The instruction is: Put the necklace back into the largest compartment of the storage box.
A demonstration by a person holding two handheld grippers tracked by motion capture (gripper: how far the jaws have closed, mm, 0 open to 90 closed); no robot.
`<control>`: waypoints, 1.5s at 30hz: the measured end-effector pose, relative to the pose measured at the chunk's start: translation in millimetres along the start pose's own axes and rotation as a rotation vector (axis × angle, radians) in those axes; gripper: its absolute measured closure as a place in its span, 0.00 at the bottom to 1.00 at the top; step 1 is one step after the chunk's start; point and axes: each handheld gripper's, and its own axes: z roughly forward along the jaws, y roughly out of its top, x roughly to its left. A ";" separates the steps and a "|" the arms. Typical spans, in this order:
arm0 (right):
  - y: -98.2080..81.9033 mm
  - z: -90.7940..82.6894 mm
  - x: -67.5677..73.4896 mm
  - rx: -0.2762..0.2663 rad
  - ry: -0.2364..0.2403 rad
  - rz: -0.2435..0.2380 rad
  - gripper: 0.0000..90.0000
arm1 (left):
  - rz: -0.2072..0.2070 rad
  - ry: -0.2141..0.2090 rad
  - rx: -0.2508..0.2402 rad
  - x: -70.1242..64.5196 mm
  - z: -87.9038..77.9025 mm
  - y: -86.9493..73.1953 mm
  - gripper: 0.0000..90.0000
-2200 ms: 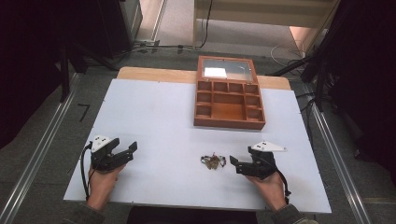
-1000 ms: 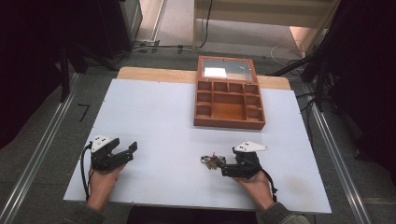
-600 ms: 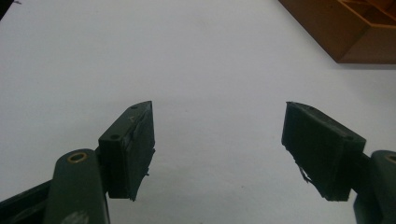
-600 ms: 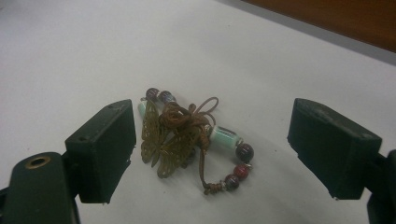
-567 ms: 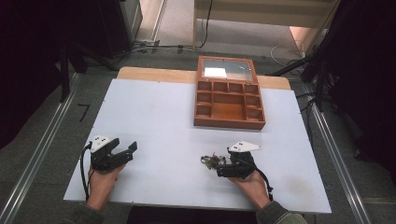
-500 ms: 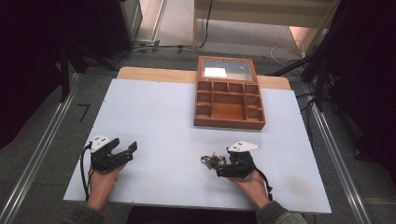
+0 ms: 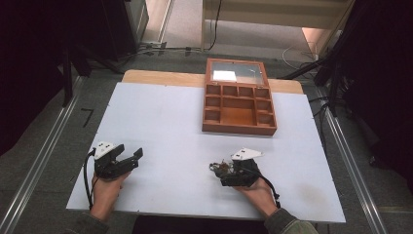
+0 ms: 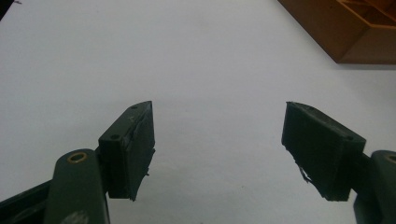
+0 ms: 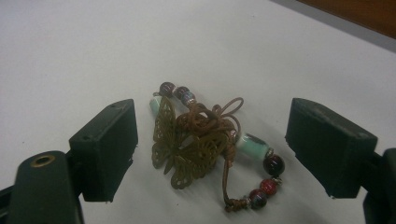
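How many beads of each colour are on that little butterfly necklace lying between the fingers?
On the brass butterfly pendant with brown cord, in the right gripper view:
Pale green tube beads: 2
Dark red round beads: 5, of which those at the top look purplish
Total: 7 beads visible; the knotted cord may hide more.

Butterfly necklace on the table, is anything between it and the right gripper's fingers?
Nothing visible. The butterfly necklace lies on the white table in the open gap of the right gripper, with bare table between it and each of the fingers. The wooden box sits farther off.
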 end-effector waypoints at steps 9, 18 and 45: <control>-0.2 4.4 1.1 0.015 0.003 -0.019 0.21 | 0.000 0.000 0.000 -0.1 0.1 0.0 0.28; 0.6 8.0 3.0 0.035 -0.011 -0.044 0.27 | 0.001 0.000 0.000 -0.1 -0.2 0.0 0.28; -3.6 -0.4 1.1 0.024 -0.028 -0.059 0.82 | -0.003 -0.001 -0.003 0.3 -0.6 0.0 0.28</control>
